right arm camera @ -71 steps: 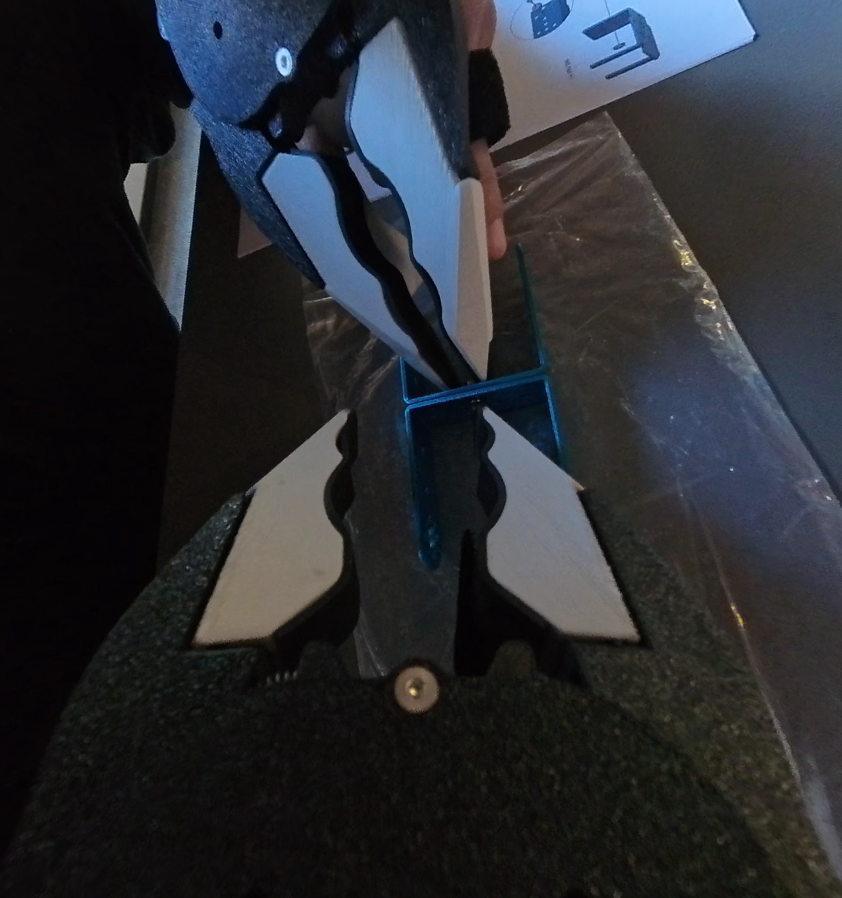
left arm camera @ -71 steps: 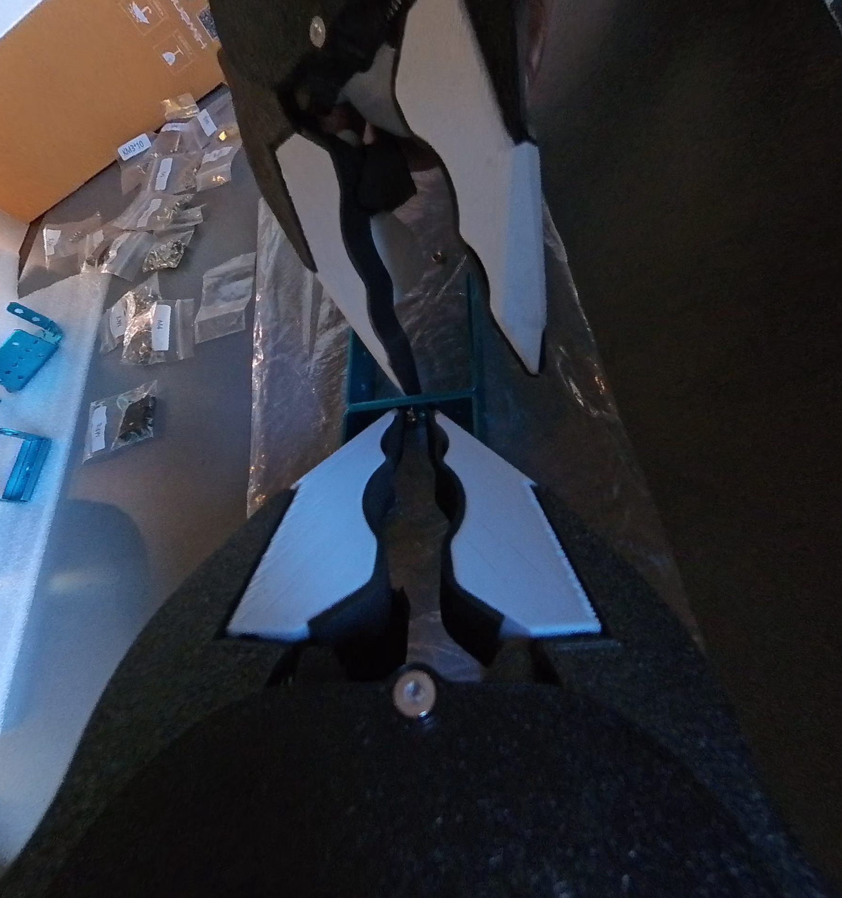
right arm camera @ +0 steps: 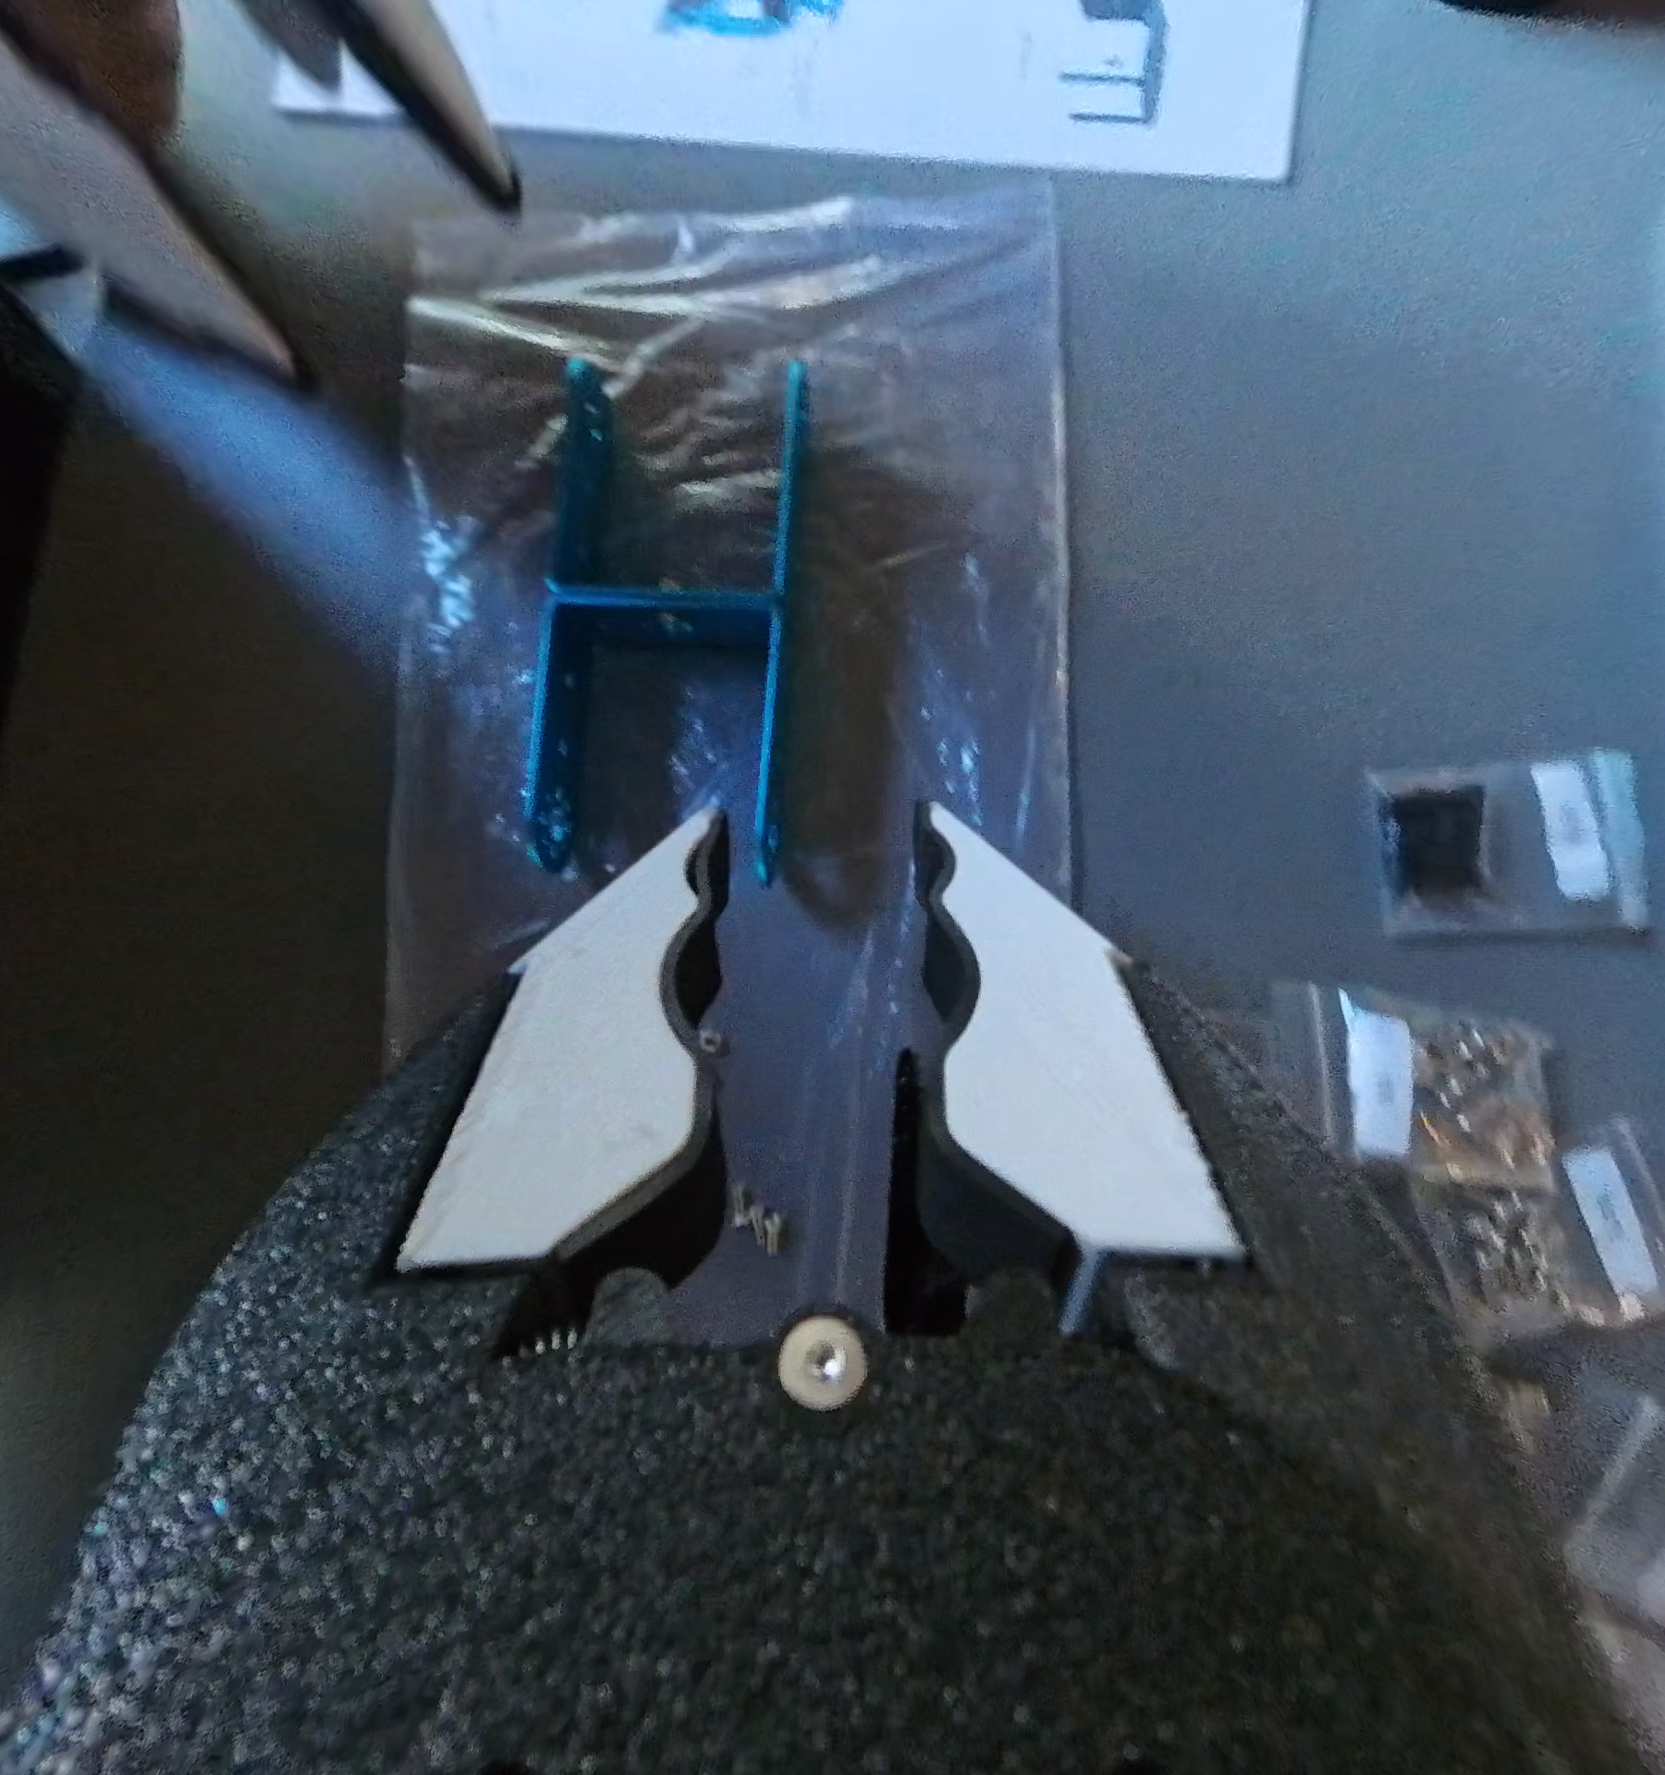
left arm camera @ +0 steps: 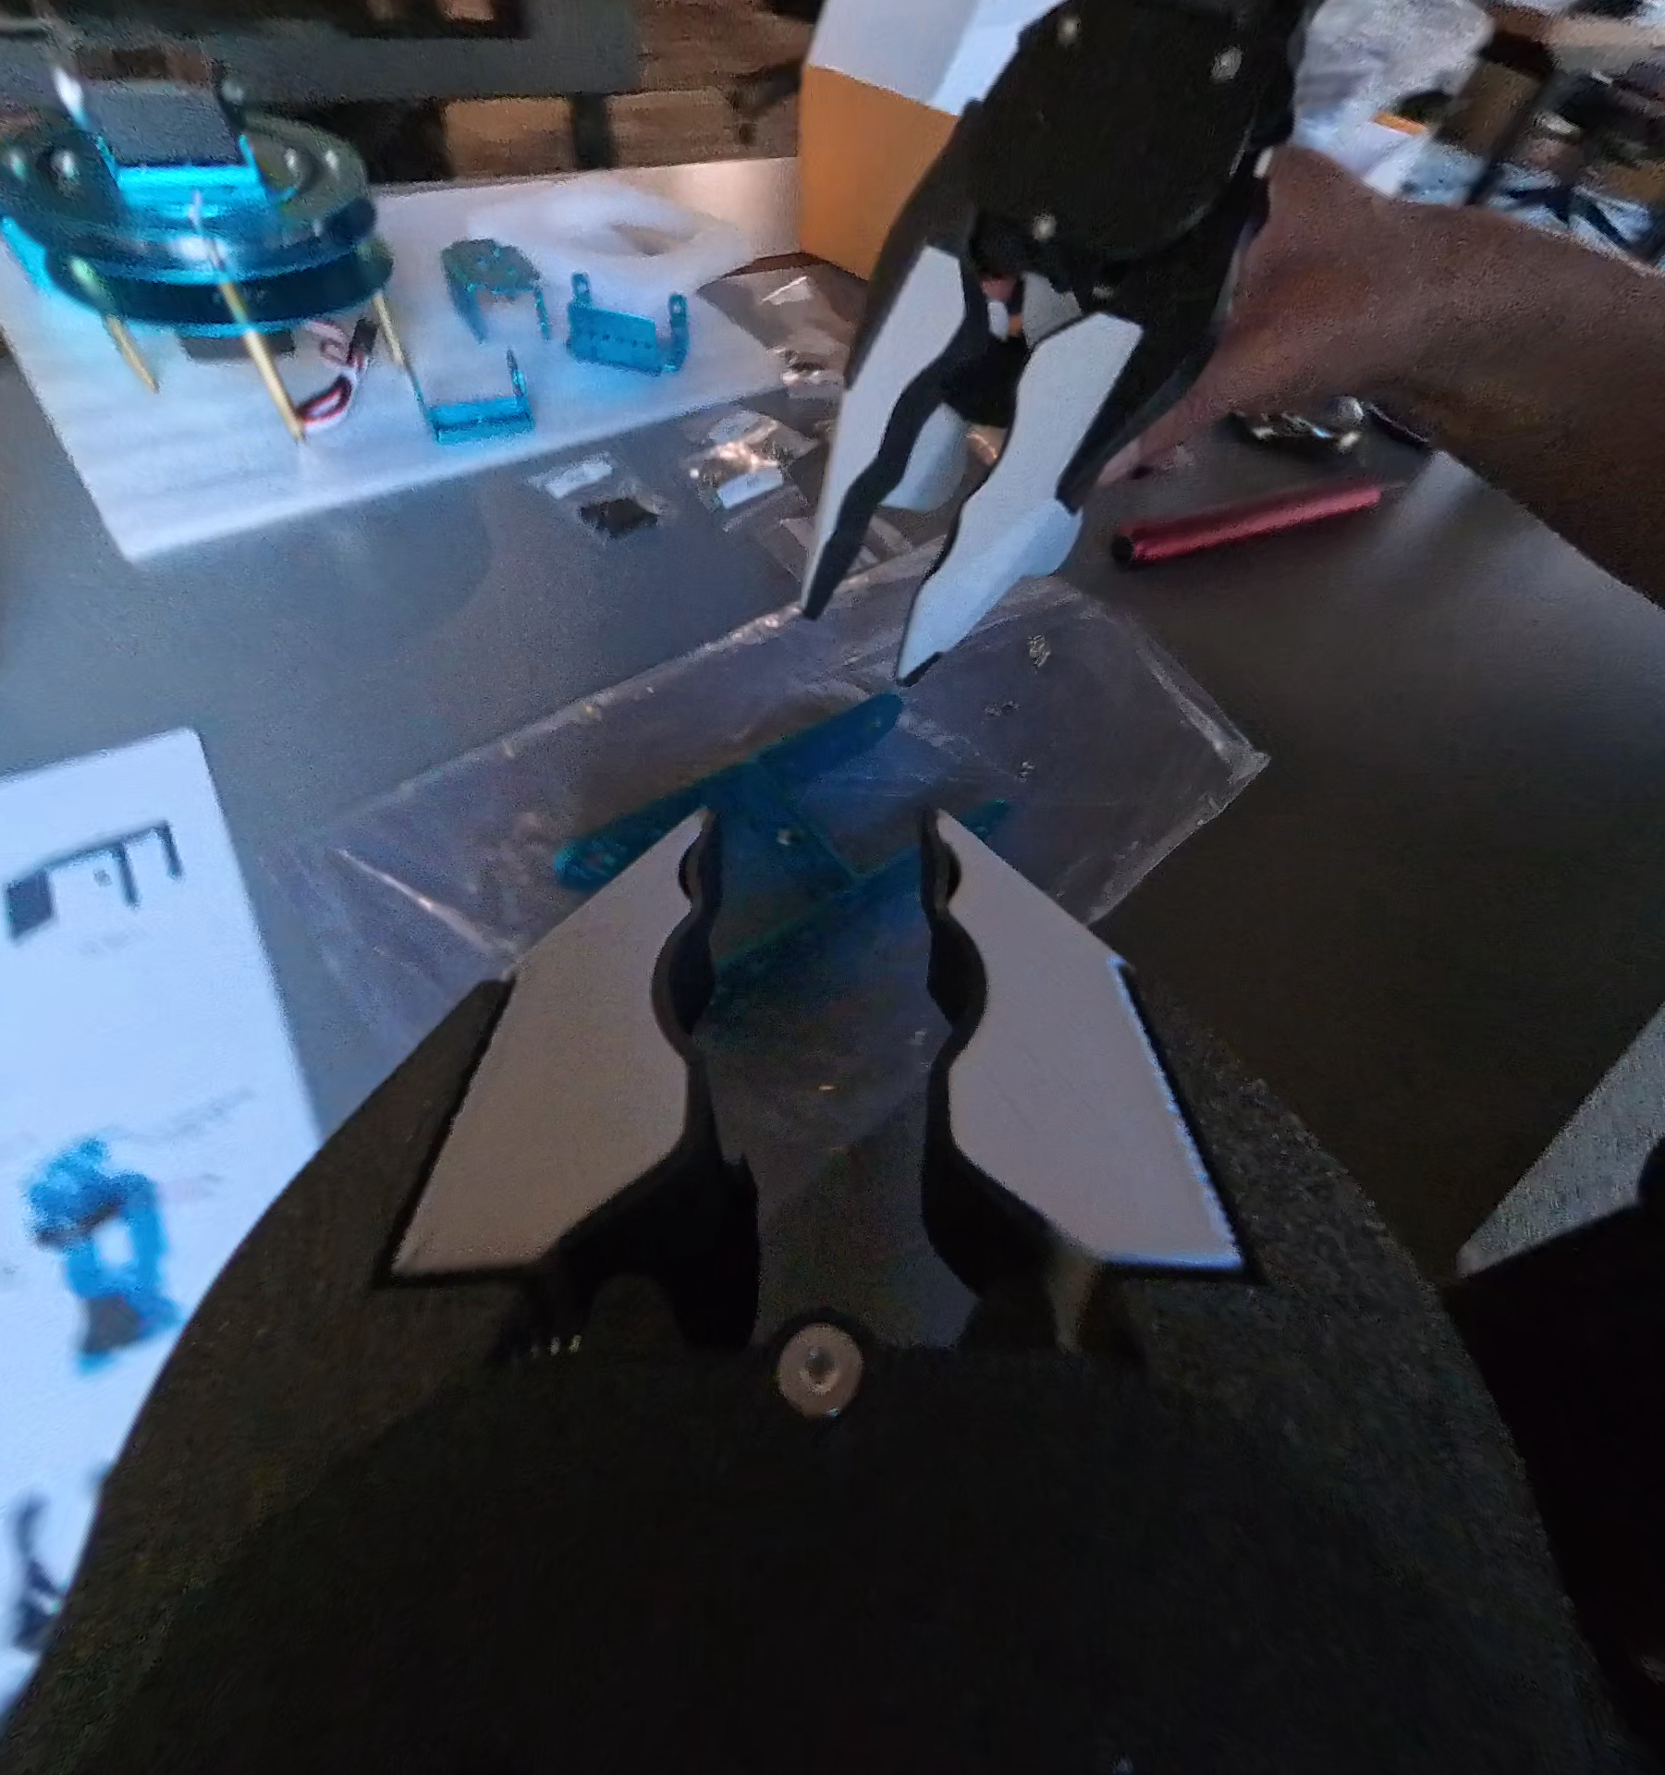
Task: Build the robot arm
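A clear plastic bag [left arm camera: 1097, 768] lies flat on the grey table [left arm camera: 425, 624] with a blue H-shaped metal bracket [left arm camera: 790, 797] inside it. My left gripper [left arm camera: 820, 826] is open and empty, hovering just above the bag's near end, over the bracket. My right gripper [left arm camera: 862, 639], held by a hand [left arm camera: 1385, 317], points down at the bag's far end with its jaws apart, tips close to the bracket's arm. In the right wrist view the right gripper [right arm camera: 820, 816] is open over the bag [right arm camera: 982, 480], near the bracket [right arm camera: 665, 605]. The left gripper [right arm camera: 396, 279] shows at the upper left.
A white foam sheet at the back left carries a round blue base assembly [left arm camera: 185, 221] and loose blue brackets [left arm camera: 626, 327]. Small bags of hardware [left arm camera: 617, 499] [right arm camera: 1510, 845], a red tool handle [left arm camera: 1251, 523], a printed instruction sheet [left arm camera: 89, 960] [right arm camera: 905, 86] and a cardboard box [left arm camera: 867, 163] surround the bag. Some 11 cm of space lies between my two pairs of fingers.
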A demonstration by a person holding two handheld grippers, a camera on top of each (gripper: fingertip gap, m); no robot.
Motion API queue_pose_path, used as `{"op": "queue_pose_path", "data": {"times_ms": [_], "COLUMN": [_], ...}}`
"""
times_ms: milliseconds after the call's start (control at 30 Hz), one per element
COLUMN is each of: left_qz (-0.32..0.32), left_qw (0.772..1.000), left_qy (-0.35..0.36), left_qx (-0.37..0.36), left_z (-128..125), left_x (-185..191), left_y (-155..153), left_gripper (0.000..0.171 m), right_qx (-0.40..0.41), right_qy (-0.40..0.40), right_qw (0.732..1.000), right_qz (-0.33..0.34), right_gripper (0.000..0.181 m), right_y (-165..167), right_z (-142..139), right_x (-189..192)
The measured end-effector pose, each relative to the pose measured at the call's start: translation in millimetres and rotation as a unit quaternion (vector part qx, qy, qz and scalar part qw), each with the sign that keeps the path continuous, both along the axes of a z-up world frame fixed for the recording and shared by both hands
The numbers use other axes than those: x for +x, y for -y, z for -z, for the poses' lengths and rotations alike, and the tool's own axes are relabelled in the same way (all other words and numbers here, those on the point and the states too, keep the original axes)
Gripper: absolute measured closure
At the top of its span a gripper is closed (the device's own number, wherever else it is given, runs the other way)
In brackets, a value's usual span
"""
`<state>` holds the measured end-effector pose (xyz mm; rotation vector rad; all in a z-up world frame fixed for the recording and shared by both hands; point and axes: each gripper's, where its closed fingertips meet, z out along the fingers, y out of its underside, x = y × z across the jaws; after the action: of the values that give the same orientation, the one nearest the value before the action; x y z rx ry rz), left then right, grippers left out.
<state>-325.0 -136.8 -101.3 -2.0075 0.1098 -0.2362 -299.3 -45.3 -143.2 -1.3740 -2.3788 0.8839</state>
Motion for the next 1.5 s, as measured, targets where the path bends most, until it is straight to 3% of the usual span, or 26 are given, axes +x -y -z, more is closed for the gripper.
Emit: {"op": "queue_pose_path", "data": {"times_ms": [67, 200, 333, 400, 533, 667, 867, 1367, 1500], "left_qz": [-0.061, -0.183, -0.229, -0.223, -0.217, -0.233, -0.234, -0.229, -0.223], "left_qw": [0.998, 0.983, 0.971, 0.971, 0.97, 0.963, 0.96, 0.947, 0.947], "left_qy": [0.004, -0.014, -0.069, -0.073, -0.081, -0.097, -0.076, -0.103, -0.108], "left_qx": [-0.006, -0.004, -0.019, -0.032, -0.069, -0.1, -0.134, -0.199, -0.203], "left_z": [7.5, 19.7, 27.9, 30.3, 37.1, 44.8, 51.1, 63.0, 64.1], "left_x": [13.8, 9.6, 2.3, 6.0, 11.3, 7.7, 5.7, 4.5, 6.5], "left_y": [-1.5, -9.9, -20.0, -25.9, -33.5, -31.7, -30.3, -29.0, -29.9], "left_gripper": [0.131, 0.132, 0.143, 0.146, 0.153, 0.154, 0.155, 0.159, 0.167], "right_qx": [-0.025, 0.031, 0.0, -0.031, -0.015, -0.046, -0.078, -0.169, -0.179], "right_qy": [0.012, -0.005, 0.023, 0.045, 0.023, -0.022, -0.09, -0.109, -0.098], "right_qw": [0.998, 0.985, 0.978, 0.979, 0.991, 0.998, 0.993, 0.977, 0.977], "right_qz": [-0.053, -0.167, -0.208, -0.196, -0.131, -0.047, 0.015, 0.069, 0.067], "right_gripper": [0.142, 0.142, 0.144, 0.143, 0.144, 0.146, 0.147, 0.147, 0.147], "right_y": [15.6, 15.5, 19.3, 23.5, 14.7, 13.5, 19.0, 13.8, 14.2], "right_z": [-4.9, -23.5, -10.7, 1.6, 10.8, -13.0, -37.1, -41.8, -36.0], "right_x": [-0.9, -7.7, -12.6, -10.8, -9.1, 4.1, 33.5, 69.7, 71.9]}}
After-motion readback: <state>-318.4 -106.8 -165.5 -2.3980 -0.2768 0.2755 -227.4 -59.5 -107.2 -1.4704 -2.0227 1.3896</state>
